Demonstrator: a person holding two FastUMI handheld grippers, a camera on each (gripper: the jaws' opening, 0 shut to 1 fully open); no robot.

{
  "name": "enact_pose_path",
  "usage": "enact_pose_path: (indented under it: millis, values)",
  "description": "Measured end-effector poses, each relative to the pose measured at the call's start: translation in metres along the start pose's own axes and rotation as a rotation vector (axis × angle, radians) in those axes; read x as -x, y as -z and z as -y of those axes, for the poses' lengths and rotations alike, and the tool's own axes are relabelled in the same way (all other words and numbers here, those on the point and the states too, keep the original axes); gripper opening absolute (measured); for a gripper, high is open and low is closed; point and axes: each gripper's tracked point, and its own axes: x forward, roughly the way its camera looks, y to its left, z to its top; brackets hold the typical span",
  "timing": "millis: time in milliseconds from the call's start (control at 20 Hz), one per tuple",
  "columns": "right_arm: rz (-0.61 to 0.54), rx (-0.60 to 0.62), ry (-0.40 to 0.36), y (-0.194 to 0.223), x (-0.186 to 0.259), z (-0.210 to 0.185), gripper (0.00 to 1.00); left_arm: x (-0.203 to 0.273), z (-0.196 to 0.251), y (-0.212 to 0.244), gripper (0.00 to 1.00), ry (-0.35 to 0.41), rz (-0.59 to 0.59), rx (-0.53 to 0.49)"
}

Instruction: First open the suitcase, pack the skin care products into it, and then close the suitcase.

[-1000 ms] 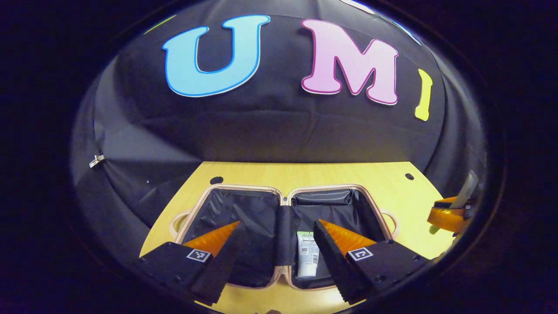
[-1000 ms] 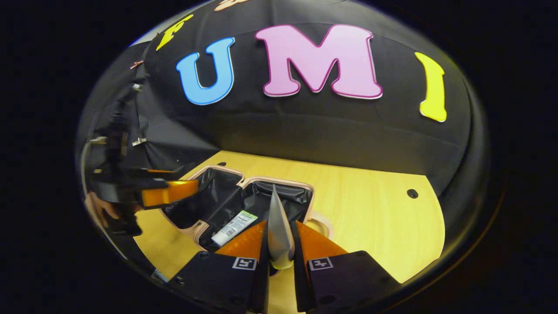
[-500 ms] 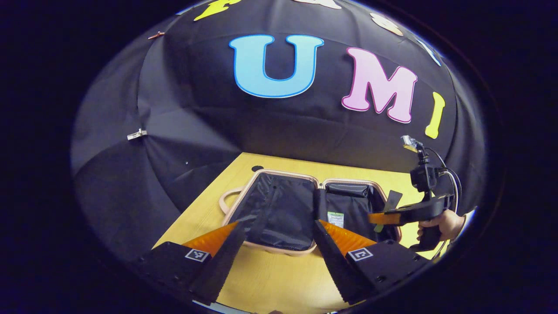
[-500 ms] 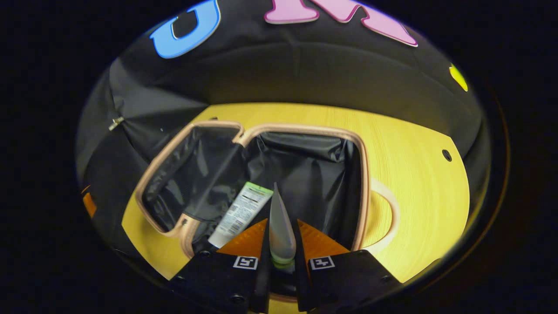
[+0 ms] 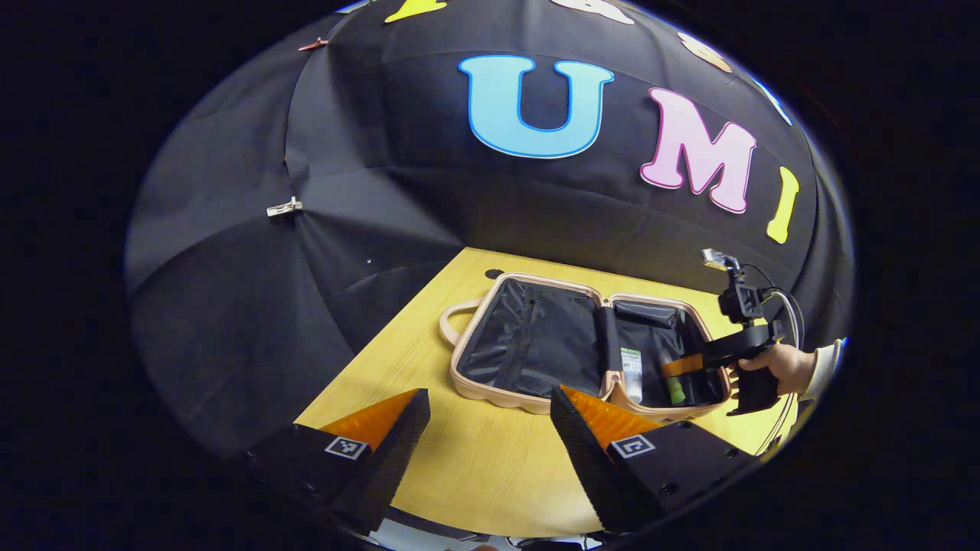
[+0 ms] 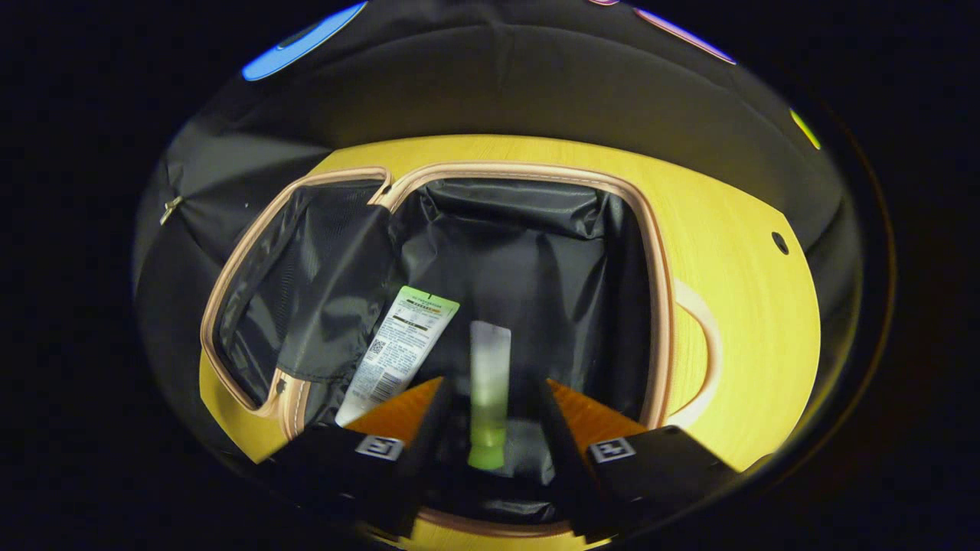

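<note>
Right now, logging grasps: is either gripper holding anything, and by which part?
Nothing. The right gripper stands open astride the green-capped tube; the left gripper is open over the table.

the right gripper (image 6: 490, 409) has spread its fingers and let go of the grey squeeze tube with green cap (image 6: 488, 398), now lying inside the open pink suitcase (image 6: 658, 306); the left gripper (image 5: 490, 428) has drawn back.

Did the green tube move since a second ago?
Yes. The green tube was pinched in the right hand-held gripper near the suitcase rim; now it lies inside, beside the white tube.
</note>
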Motion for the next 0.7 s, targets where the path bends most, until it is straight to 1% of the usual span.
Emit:
enact_pose_path:
  millis: [50, 200, 250, 350, 500, 550, 600, 650, 700]
  values:
    - [0.034, 0.000, -0.002, -0.007, 0.008, 0.000, 0.81, -0.005, -0.008, 0.000, 1.00, -0.015, 0.000, 0.009]
    - [0.137, -0.027, -0.044, -0.027, 0.052, 0.003, 0.93, -0.023, -0.025, -0.005, 0.99, -0.028, -0.005, 0.042]
    - [0.175, -0.045, -0.049, -0.035, 0.067, 0.008, 0.94, -0.035, -0.031, -0.009, 1.00, -0.030, -0.005, 0.055]
    - [0.235, -0.065, -0.030, -0.042, 0.095, 0.028, 0.97, -0.059, -0.046, -0.021, 0.99, -0.031, -0.003, 0.080]
    - [0.297, -0.089, -0.002, -0.038, 0.140, 0.058, 0.97, -0.104, -0.070, -0.041, 1.00, -0.038, 0.001, 0.072]
    - [0.313, -0.101, 0.011, -0.034, 0.153, 0.068, 0.97, -0.121, -0.074, -0.049, 0.98, -0.031, 0.001, 0.081]
    - [0.344, -0.117, 0.036, -0.030, 0.169, 0.082, 0.98, -0.139, -0.074, -0.055, 0.99, -0.006, 0.001, 0.106]
    - [0.374, -0.135, 0.060, -0.025, 0.184, 0.095, 0.97, -0.155, -0.073, -0.056, 0.96, 0.014, -0.016, 0.147]
    - [0.399, -0.157, 0.081, -0.019, 0.198, 0.106, 0.97, -0.170, -0.074, -0.055, 0.96, 0.036, -0.042, 0.197]
